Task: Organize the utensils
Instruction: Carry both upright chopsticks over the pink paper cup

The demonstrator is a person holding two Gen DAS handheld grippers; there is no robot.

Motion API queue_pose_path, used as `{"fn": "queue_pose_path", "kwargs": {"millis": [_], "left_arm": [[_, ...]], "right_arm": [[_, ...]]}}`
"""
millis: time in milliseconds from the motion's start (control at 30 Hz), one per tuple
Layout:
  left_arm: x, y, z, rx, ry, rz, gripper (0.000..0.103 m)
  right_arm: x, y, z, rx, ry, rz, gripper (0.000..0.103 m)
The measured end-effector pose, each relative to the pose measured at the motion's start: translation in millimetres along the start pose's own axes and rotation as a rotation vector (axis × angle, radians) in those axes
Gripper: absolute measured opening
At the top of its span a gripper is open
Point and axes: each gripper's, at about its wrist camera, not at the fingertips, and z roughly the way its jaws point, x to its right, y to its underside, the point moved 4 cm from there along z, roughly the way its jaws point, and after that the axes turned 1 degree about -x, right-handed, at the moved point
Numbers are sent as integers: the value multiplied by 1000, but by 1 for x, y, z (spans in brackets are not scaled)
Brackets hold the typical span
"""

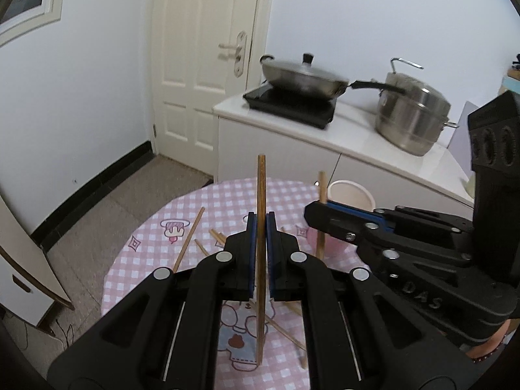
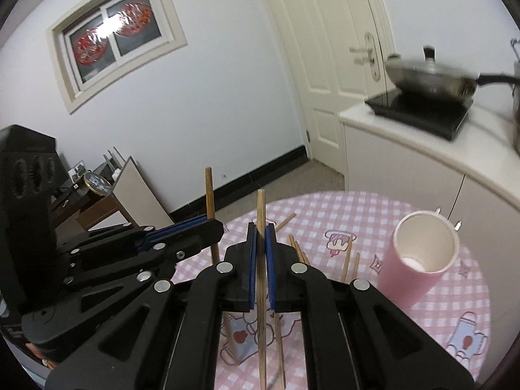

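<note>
1. The left gripper [image 1: 260,247] is clamped narrow on a darker brown wooden chopstick [image 1: 261,195], held upright between its blue pads. The right gripper [image 2: 260,260] is likewise closed on a paler wooden chopstick [image 2: 261,214], also upright.
2. The tall pink paper cup with a white inside [image 2: 419,256] stands on the round table with a pink checked cartoon cloth [image 2: 357,214]. It is to the right of the right gripper and tilts in that fisheye view. Several loose wooden chopsticks [image 2: 349,265] lie on the cloth between the cup and the grippers.
3. The step in hand appears to be dropping the held sticks into the cup. To do it well, bring the lower tip over the cup's mouth first. Keep the stick near vertical and lower it inside the rim before letting the pads part. A light paper cup may tip if a stick pushes on its wall.
4. One gripper at a time is safer, because the two tools are close together beside the cup.
5. The right wrist view shows the cup's open mouth and white bottom, which looks empty. It also shows the left gripper [image 2: 182,234] from the side, with its stick passing through.
6. The left wrist view shows only part of the cup [image 1: 351,195] behind the right gripper [image 1: 325,217]. It also shows the dark stick's lower end close to the cloth, and more loose sticks [image 1: 188,240] left of the cup.
</note>
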Motion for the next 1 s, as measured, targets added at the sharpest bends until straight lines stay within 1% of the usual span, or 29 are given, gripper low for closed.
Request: {"fn": "queue_pose_path", "kwargs": {"millis": [167,300,500,667,800,867,1000], "left_arm": [[15,-10,-25,51,6,21,6],[28,-22,-33,90,7,33,6],[44,-44,-36,137,40,27,6],[60,-69,-38,186,75,23,6],[71,-87,-33,214,92,20,6],[76,-98,-30,232,100,15,6],[81,-116,-24,264,108,-1,6]], "right_arm": [[-9,-7,-35,59,13,-50,4],[-9,-18,-56,102,43,-80,4],[7,-39,-82,169,97,-104,4],[26,-56,-95,232,184,-115,4],[42,-67,-95,267,227,-112,4],[50,-73,-97,283,235,-101,4],[64,-87,-97,333,281,-100,4]]}}
